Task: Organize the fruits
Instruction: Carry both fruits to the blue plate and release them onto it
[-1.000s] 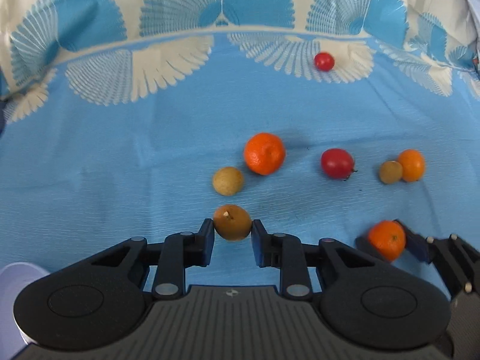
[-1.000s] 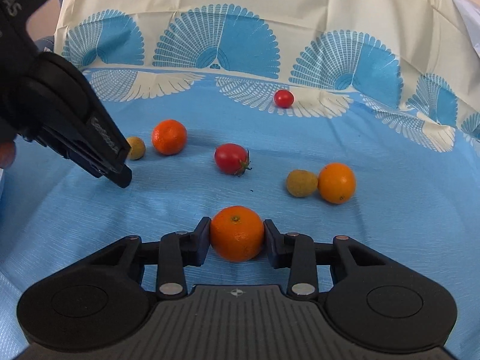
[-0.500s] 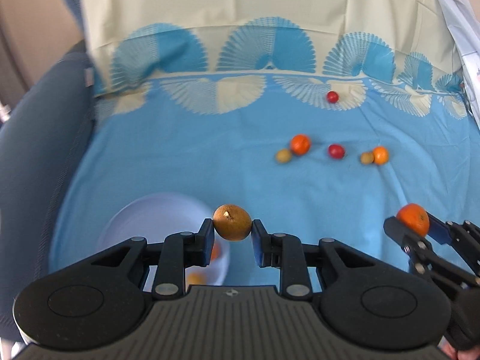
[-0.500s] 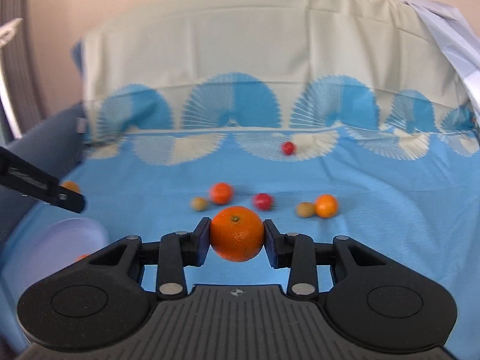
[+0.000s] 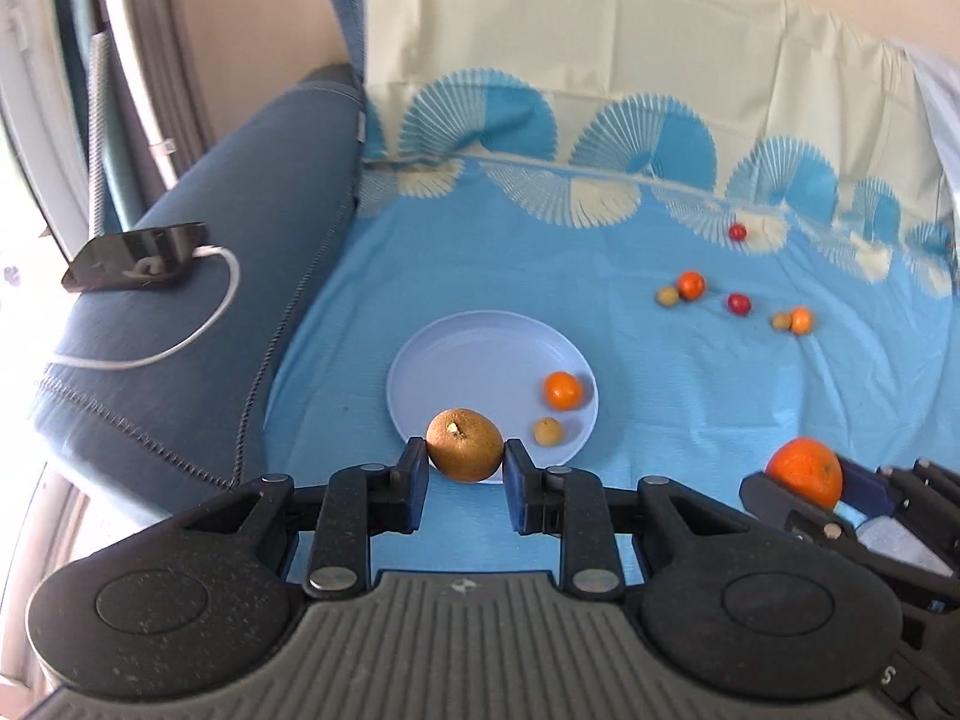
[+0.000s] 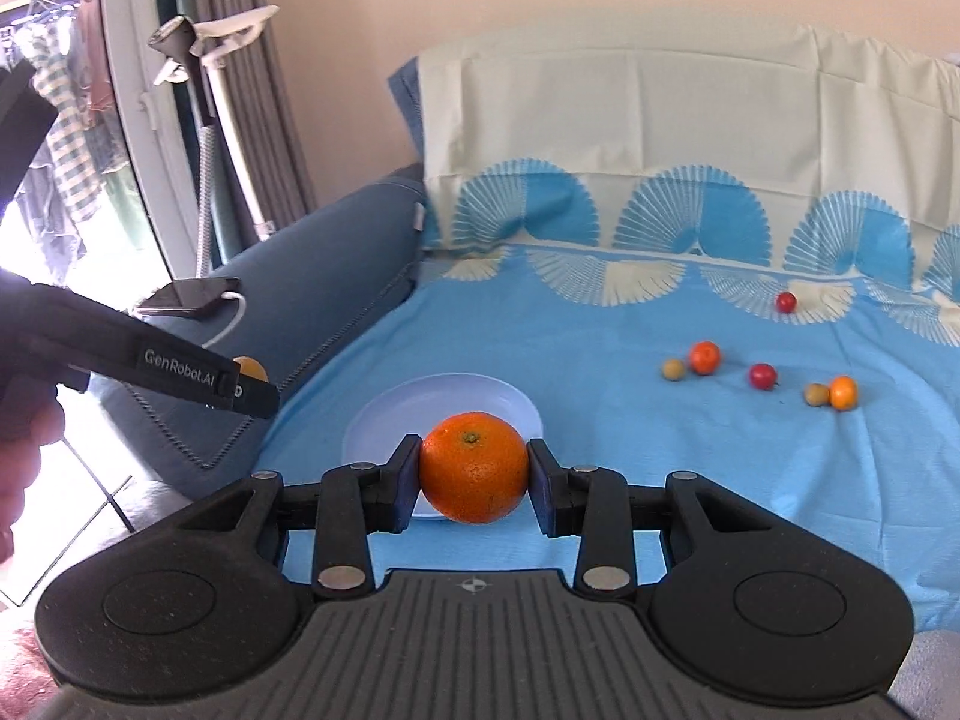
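Note:
My left gripper point(image 5: 465, 474) is shut on a brown round fruit point(image 5: 464, 444), held above the near rim of a pale blue plate point(image 5: 456, 360). The plate holds a small orange point(image 5: 562, 390) and a small tan fruit point(image 5: 548, 431). My right gripper point(image 6: 474, 480) is shut on a large orange point(image 6: 474, 467), held in front of the plate point(image 6: 420, 402); it also shows in the left wrist view point(image 5: 804, 471). Several small fruits lie far right on the blue cloth: an orange point(image 5: 690, 284), a tan fruit point(image 5: 666, 296), red ones point(image 5: 738, 303) point(image 5: 737, 232).
A dark blue sofa arm point(image 5: 198, 312) lies left of the plate, with a black phone point(image 5: 135, 255) and white cable on it. The left gripper's body point(image 6: 150, 360) crosses the left side of the right wrist view. A cream backrest cloth point(image 5: 600, 72) rises behind.
Both grippers have lifted off the cloth with their fruits and swung left, away from the loose fruits. The plate has come into view under them.

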A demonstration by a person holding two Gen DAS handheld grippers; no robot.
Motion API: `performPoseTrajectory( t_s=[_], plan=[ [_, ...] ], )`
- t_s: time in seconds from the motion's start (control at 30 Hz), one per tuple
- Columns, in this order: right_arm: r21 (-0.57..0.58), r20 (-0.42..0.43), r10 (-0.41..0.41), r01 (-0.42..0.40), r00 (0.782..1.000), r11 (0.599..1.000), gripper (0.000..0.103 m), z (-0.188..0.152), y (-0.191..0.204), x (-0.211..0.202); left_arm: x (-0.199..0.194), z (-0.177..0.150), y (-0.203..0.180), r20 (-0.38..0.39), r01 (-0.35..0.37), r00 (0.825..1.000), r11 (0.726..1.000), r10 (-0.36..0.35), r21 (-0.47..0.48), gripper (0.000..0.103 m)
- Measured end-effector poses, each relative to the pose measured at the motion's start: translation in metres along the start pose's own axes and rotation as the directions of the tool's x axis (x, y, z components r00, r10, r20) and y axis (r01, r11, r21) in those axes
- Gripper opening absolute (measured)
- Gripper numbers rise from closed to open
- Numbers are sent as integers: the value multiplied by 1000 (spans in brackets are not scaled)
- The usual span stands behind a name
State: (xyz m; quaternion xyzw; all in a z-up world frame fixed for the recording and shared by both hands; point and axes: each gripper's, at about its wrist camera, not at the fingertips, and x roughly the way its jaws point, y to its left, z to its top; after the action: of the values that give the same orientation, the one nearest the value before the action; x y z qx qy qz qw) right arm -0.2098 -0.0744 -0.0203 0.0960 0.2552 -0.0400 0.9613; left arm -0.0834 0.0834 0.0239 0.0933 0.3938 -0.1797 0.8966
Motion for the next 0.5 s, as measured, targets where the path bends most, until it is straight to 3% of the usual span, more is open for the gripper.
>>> performPoseTrajectory(
  t_s=[0.23, 0.5],
  plan=[
    [-101, 10, 13, -12, 1000, 995, 39, -7, 38, -26, -27, -22, 16, 42, 14, 999, 999, -12, -40, 29],
    [-143, 41, 12, -6, 999, 990, 39, -8, 53, -44, -45, -29, 21, 80, 23, 997, 998, -18, -58, 29]
  ],
)
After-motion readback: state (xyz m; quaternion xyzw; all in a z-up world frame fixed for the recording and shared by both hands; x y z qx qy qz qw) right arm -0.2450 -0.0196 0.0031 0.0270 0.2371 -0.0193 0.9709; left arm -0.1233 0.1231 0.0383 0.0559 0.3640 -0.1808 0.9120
